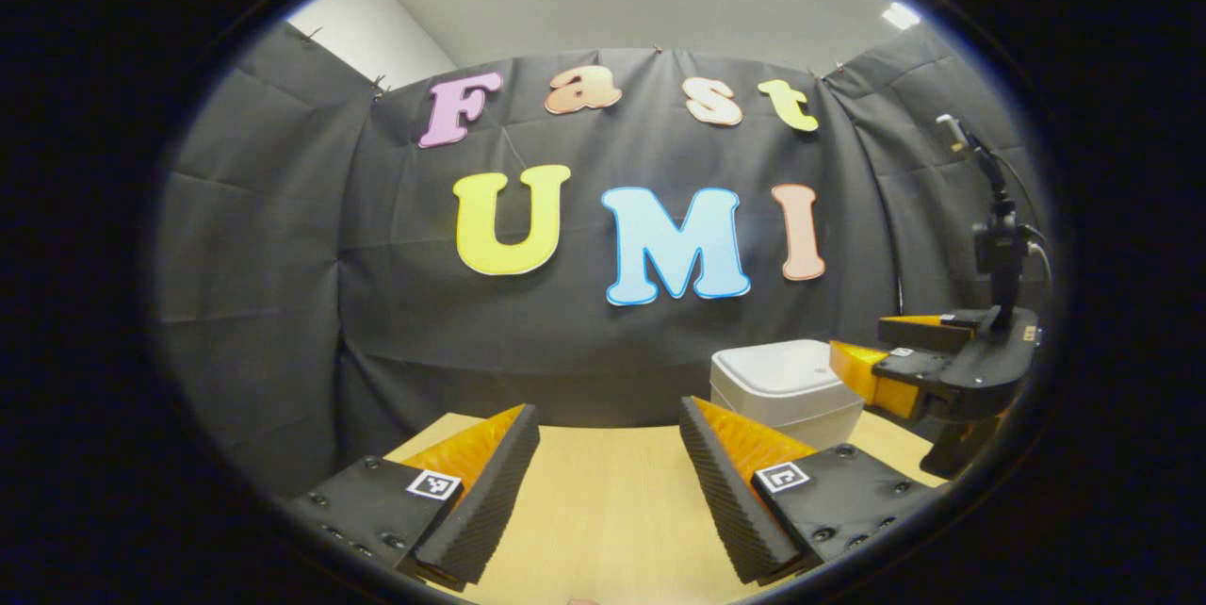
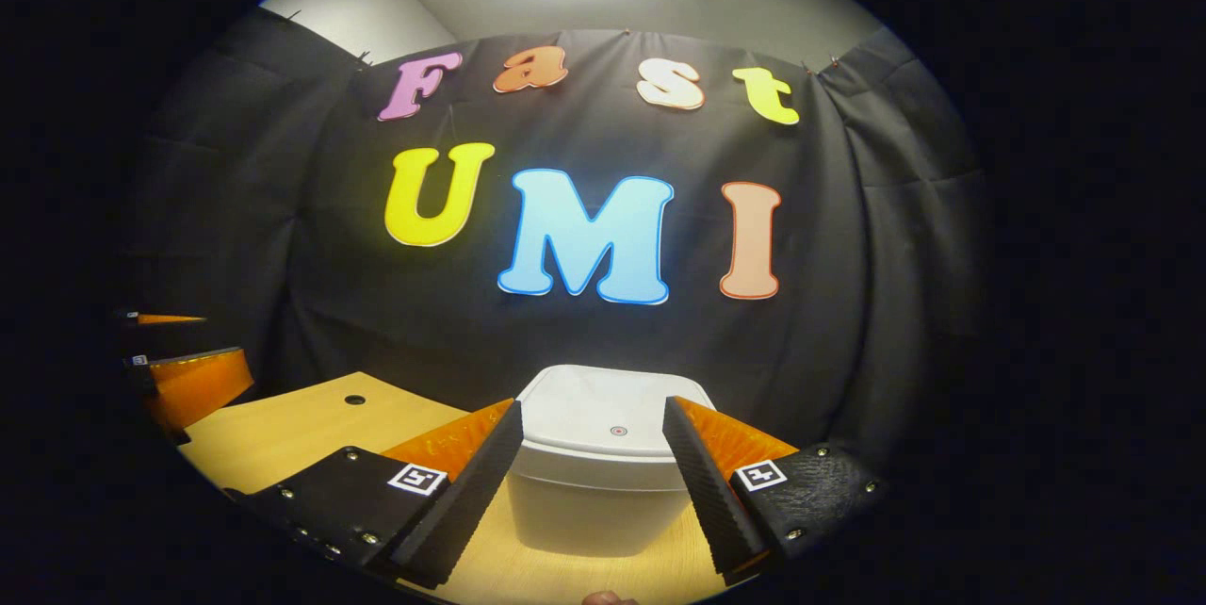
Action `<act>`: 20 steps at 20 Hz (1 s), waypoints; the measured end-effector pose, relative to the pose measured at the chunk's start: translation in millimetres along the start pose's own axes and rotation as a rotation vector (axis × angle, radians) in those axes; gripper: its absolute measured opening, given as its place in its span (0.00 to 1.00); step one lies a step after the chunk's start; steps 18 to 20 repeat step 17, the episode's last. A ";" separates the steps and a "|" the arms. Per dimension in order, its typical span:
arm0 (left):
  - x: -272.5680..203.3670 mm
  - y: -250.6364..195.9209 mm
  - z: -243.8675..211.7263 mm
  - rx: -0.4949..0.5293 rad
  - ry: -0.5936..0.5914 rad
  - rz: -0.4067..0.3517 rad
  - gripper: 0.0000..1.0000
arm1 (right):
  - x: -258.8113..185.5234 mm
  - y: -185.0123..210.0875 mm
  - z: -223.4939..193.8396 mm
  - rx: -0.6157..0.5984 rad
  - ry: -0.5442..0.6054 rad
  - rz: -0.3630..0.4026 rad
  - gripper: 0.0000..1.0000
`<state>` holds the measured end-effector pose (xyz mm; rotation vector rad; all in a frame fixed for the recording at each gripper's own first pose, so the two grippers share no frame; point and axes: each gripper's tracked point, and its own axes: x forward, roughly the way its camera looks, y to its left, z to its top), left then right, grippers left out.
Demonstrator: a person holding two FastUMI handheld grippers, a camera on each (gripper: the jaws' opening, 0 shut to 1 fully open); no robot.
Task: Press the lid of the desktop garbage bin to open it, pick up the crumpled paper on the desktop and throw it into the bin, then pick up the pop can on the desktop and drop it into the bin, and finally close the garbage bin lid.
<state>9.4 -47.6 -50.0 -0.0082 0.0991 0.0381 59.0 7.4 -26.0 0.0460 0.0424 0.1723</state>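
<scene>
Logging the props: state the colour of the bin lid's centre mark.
Red, a small round mark on the white lid; clearest in the right gripper view.

Left gripper view riding low over the desk [image 1: 603, 511], facing the cloth wall, garbage bin [image 1: 782, 388] sitting off at two o'clock, right gripper view looking level and near at the same bin [image 2: 603, 473] at twelve o'clock, both sharing bin, desk and wall

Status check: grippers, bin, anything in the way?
Left gripper open, empty, over bare table. Right gripper open, empty, lined up on bin. Lid shut, not yet pressed. Nothing between right gripper and bin.
</scene>
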 end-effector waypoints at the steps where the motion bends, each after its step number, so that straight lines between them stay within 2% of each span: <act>1: 0.4 -1.5 3.2 -0.008 -0.011 -0.003 1.00 | -7.9 1.1 2.8 -0.012 0.001 0.000 0.95; 4: 2.7 0.1 12.2 -0.038 -0.034 -0.020 0.94 | -30.7 14.8 20.6 -0.011 -0.019 0.017 0.96; 5: 1.1 3.5 12.4 -0.045 -0.035 -0.023 1.00 | -36.3 16.6 25.0 -0.004 -0.029 0.017 0.96; 7: 0.6 14.4 15.2 -0.046 -0.035 -0.021 1.00 | -47.3 29.3 36.6 0.022 -0.056 0.025 0.96; 8: -0.5 20.4 14.4 -0.039 -0.028 -0.018 0.94 | -52.1 34.3 41.3 0.032 -0.067 0.023 0.96; 9: -1.5 25.9 14.7 -0.029 -0.025 -0.016 1.00 | -56.7 37.4 42.7 0.036 -0.074 0.019 0.96; 12: -3.5 38.9 20.5 0.011 -0.031 -0.010 1.00 | -65.8 48.3 46.2 0.012 -0.094 0.019 0.95; 15: -5.6 40.3 23.0 0.009 -0.030 -0.021 1.00 | -69.2 50.2 46.0 0.012 -0.097 0.009 0.95; 17: -6.7 38.6 24.6 0.012 -0.037 -0.031 0.94 | -70.2 51.0 40.7 0.026 -0.083 0.003 0.95; 20: -6.7 38.6 24.6 0.012 -0.037 -0.031 0.94 | -70.2 51.0 40.7 0.026 -0.083 0.003 0.95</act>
